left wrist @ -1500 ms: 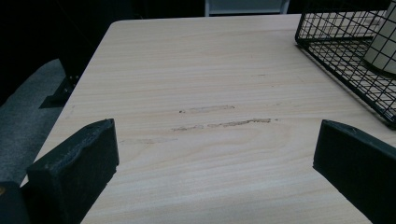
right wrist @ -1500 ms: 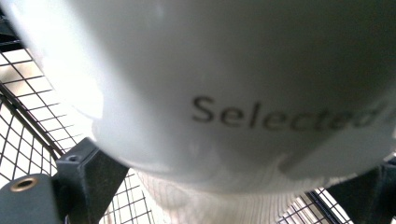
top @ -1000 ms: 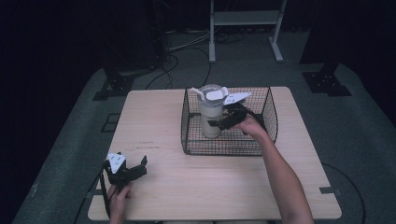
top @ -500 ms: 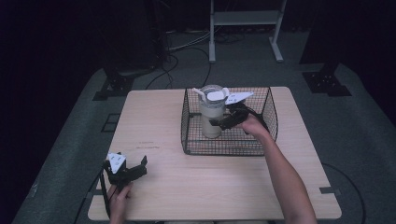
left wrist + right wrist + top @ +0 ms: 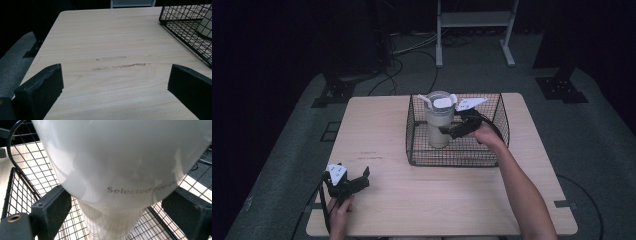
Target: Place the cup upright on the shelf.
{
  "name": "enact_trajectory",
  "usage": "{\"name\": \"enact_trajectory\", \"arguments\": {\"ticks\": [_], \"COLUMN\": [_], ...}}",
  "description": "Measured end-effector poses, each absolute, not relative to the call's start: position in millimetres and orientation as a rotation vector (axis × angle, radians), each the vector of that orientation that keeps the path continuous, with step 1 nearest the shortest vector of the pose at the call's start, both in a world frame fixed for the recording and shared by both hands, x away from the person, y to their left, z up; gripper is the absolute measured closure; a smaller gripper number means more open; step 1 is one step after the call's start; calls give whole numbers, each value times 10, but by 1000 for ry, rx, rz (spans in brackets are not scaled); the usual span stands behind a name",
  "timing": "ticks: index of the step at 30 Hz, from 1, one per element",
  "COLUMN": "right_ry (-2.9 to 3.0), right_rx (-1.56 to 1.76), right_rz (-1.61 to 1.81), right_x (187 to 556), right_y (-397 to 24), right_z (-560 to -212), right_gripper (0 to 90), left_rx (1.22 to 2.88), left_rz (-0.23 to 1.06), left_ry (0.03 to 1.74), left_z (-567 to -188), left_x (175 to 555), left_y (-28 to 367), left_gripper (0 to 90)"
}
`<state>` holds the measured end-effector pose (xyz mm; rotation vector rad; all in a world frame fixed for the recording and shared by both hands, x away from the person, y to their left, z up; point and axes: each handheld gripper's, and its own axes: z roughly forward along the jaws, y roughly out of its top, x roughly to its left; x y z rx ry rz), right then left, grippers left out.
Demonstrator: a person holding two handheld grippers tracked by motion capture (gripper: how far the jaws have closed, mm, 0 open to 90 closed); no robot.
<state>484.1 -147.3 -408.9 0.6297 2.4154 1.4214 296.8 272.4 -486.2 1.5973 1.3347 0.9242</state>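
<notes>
Two claws here; the left claw (image 5: 354,181) sits low on the wood table (image 5: 377,130), jaws spread wide, nothing between them; further right, one wire basket (image 5: 457,155) with one white cup (image 5: 438,122) standing inside; the right claw (image 5: 451,131) has its jaws around the cup, touching its sides; grey carpet (image 5: 592,130), dark room behind.

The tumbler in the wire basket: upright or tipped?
Upright: the tumbler stands on its base inside the wire basket, lid up, with the right gripper at its side.
</notes>
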Motion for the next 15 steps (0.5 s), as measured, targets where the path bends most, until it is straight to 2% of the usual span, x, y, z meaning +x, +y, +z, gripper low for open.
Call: {"name": "enact_trajectory", "arguments": {"ticks": [15], "right_ry": [2394], "right_rx": [714], "right_rz": [1389], "right_x": [4717], "right_y": [-1559], "right_z": [-3966], "right_gripper": [87], "left_rx": [1599], "left_rz": [922], "left_ry": [1330], "left_z": [-4860], "left_x": [2969], "left_y": [2726], "left_gripper": [0]}}
